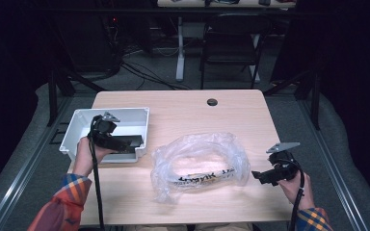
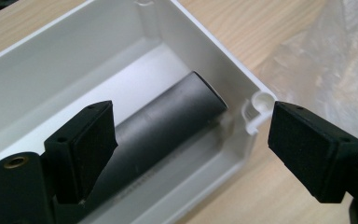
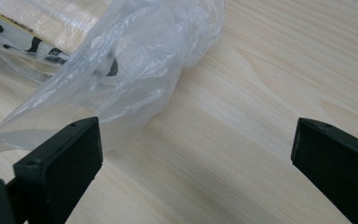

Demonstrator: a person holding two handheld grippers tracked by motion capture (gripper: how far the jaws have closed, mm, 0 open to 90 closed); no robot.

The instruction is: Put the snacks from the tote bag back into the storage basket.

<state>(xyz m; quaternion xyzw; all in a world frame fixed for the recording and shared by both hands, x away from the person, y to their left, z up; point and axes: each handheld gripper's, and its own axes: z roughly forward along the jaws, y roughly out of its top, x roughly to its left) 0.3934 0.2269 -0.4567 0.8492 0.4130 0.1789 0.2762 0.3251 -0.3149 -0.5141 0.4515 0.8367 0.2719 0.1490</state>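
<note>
A white plastic bin [image 1: 77,120] stands at the table's left. A dark grey cylinder [image 2: 168,116] lies along its floor, one end near the bin's corner. My left gripper [image 1: 120,143] hovers over the bin's near side; in the left gripper view it [image 2: 192,106] is open above the cylinder, with the pads clear of it. A crumpled clear plastic bag [image 1: 200,161] with black lettering lies mid-table. My right gripper [image 1: 261,176] is just right of the bag, open and holding nothing [image 3: 198,126], with the bag's edge [image 3: 121,70] by its left jaw.
The wooden table [image 1: 197,110] has a round cable hole [image 1: 212,102] near its far edge. A dark chair [image 1: 231,43] and a desk leg stand beyond the table. Bare wood lies between the bag and the table's front and right edges.
</note>
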